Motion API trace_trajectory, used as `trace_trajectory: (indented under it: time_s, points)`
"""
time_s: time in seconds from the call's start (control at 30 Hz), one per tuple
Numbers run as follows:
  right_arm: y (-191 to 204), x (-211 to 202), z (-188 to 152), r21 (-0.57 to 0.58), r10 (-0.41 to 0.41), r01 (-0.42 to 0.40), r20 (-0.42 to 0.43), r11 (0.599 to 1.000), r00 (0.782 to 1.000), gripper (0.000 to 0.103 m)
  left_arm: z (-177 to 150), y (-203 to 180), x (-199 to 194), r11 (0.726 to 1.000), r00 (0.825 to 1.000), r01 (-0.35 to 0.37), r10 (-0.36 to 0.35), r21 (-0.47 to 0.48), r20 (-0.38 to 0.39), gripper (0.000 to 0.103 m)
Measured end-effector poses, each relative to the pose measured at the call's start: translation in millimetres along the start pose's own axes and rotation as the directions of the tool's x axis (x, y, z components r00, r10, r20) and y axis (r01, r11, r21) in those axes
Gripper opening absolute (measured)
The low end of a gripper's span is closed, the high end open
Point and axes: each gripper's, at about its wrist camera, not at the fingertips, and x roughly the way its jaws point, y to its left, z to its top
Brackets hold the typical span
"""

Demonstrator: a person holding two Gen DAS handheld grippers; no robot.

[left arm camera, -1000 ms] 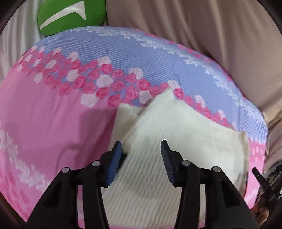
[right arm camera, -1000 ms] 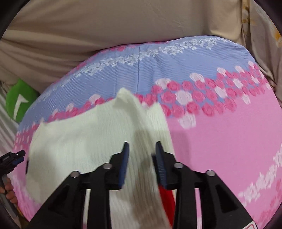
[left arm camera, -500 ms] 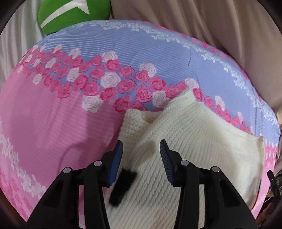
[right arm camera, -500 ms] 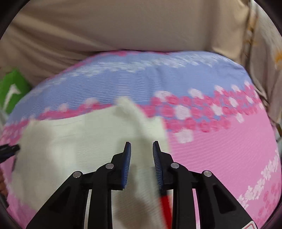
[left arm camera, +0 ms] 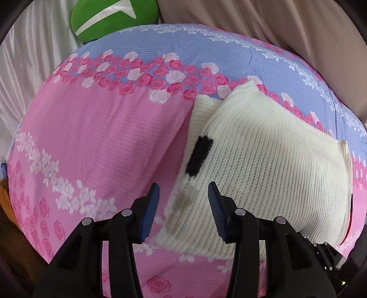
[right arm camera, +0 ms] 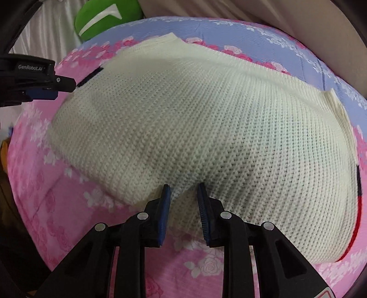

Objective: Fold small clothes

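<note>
A cream knitted garment (left arm camera: 263, 165) lies folded on the pink and blue floral bedsheet (left arm camera: 96, 142); it fills the right wrist view (right arm camera: 206, 128). It has a black patch (left arm camera: 199, 155) near its left edge and a red and black trim (right arm camera: 357, 220) at its right edge. My left gripper (left arm camera: 183, 206) is open, its jaws on either side of the garment's left near edge, holding nothing. My right gripper (right arm camera: 182, 201) is open with a narrow gap, over the garment's near edge. The left gripper also shows in the right wrist view (right arm camera: 43, 88) at the far left.
A green cushion with a white mark (left arm camera: 112, 18) lies at the far left behind the bed. Beige fabric (left arm camera: 286, 20) rises behind the bed, white fabric (left arm camera: 27, 68) at the left. The right gripper's body (left arm camera: 325, 254) shows at the lower right of the left wrist view.
Both grippers have drawn back toward me from the garment. The right gripper has swung to the garment's near edge. More of the black patch shows.
</note>
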Motion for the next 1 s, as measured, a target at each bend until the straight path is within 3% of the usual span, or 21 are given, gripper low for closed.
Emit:
trace_trajectory:
  time_s: [0.2,0.33,0.47,0.57,0.63,0.77,0.83,1.0]
  points:
    - [-8,-27,25,0.066,-0.007,0.001,0.089,0.998,0.996,0.023,-13,12,1,1.000,1.000,-0.003,0.003,-0.018,-0.012,0.043]
    - [-10,-1,34,0.097,-0.006,0.002,0.041,0.995,0.999,0.023,-14,22,6,1.000,1.000,0.000,-0.001,-0.031,-0.024,0.043]
    - [-3,8,37,0.061,-0.059,0.057,0.039,0.997,0.997,0.024,-13,31,9,1.000,1.000,0.001,-0.002,-0.030,-0.030,0.044]
    - [1,-14,43,0.086,-0.039,0.031,0.090,0.996,0.995,0.023,-7,47,5,0.994,0.997,0.071,-0.073,-0.087,-0.018,0.049]
    - [1,-23,48,0.108,-0.046,0.033,0.122,0.994,0.992,0.023,-2,57,6,0.981,0.991,0.127,-0.130,-0.149,-0.010,0.063]
    - [-9,-5,58,0.153,-0.053,0.041,0.078,0.987,0.996,0.023,14,63,21,0.967,0.984,0.164,-0.174,-0.196,-0.035,0.063]
    - [-17,15,58,0.167,-0.059,0.055,0.016,0.984,0.998,0.022,19,58,26,0.969,0.984,0.165,-0.176,-0.185,-0.041,0.063]
    - [-16,-2,59,0.192,-0.050,0.038,0.059,0.981,0.997,0.021,28,41,39,0.970,0.977,0.193,-0.203,-0.145,-0.058,0.066]
